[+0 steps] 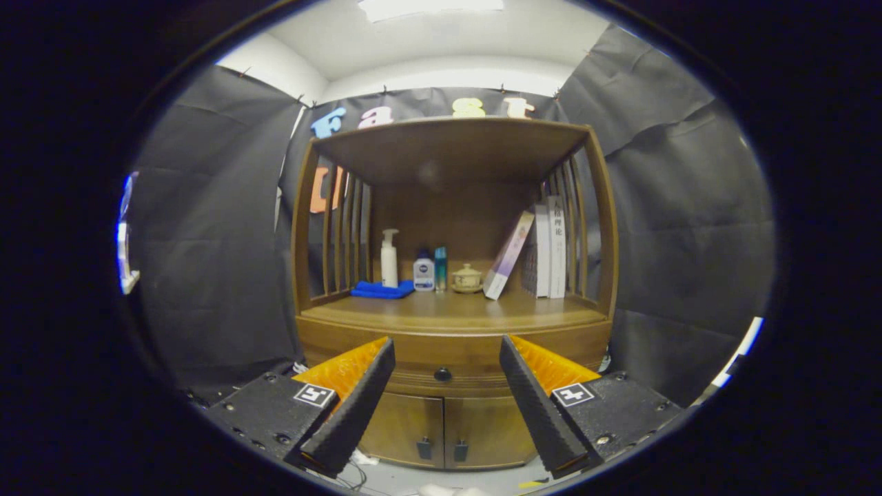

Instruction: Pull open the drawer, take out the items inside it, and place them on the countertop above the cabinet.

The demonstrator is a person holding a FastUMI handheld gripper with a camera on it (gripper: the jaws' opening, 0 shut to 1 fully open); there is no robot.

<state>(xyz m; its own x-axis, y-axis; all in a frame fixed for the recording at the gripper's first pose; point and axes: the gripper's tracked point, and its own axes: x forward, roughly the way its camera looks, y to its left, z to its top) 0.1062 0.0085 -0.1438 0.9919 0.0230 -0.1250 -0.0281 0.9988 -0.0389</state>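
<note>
I'm squared up to the wooden cabinet (451, 275), a warm brown piece with slatted sides and a smooth, lightly glossy tabletop (455, 313). Its drawer (448, 358) is still closed under that surface, a shallow curved front. My claw (446, 358) is spread wide, holding nothing, well short of it. The small dark round knob (442, 374) sits centred between the fingers, so I'd push straight in, keep level, and close on the knob squarely; it looks small and could slip.
</note>
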